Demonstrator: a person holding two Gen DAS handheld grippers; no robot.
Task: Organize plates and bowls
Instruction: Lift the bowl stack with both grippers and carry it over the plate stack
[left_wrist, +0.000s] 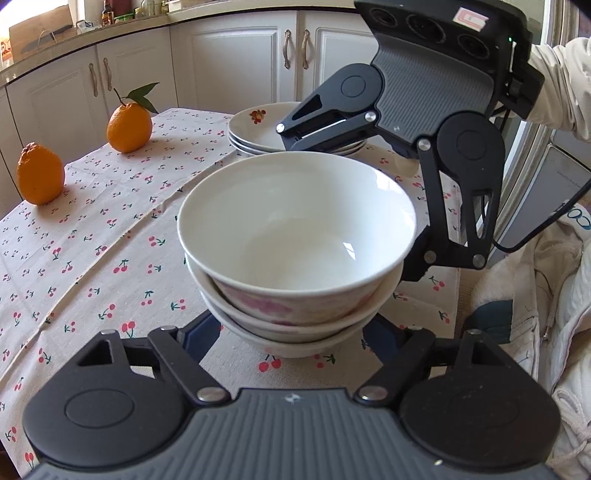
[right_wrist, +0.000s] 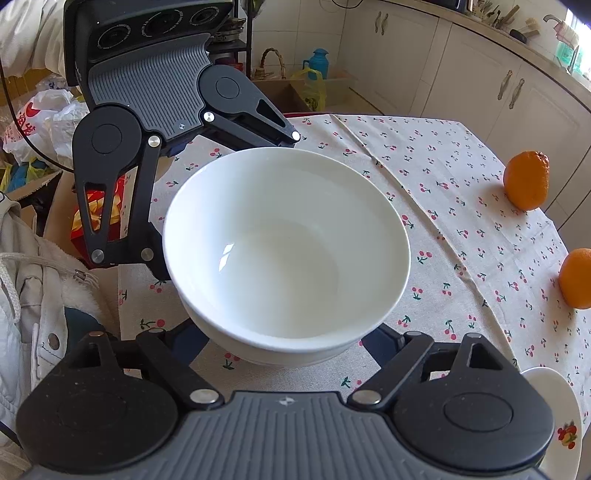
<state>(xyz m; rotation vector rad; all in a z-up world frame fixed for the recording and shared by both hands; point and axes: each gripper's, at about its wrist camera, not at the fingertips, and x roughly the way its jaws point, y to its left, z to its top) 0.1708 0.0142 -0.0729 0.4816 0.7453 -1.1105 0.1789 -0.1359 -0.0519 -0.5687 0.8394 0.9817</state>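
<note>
A stack of three white bowls (left_wrist: 295, 236) with pink flower prints stands on the cherry-print tablecloth (left_wrist: 92, 240). It fills the middle of the right wrist view (right_wrist: 286, 243) too. My left gripper (left_wrist: 291, 332) is open with a finger on each side of the stack's base; the fingertips are hidden under the bowls. My right gripper (right_wrist: 284, 339) is open and straddles the stack from the opposite side. Each gripper shows across the stack in the other's view. A stack of flower-print plates (left_wrist: 258, 129) sits behind the bowls.
Two oranges (left_wrist: 129, 127) (left_wrist: 40, 173) lie on the table's left part; they show at right in the right wrist view (right_wrist: 526, 179). A plate rim (right_wrist: 557, 417) is at bottom right. White cabinets (left_wrist: 221, 59) stand behind the table. A white jacket (right_wrist: 29, 295) lies beside it.
</note>
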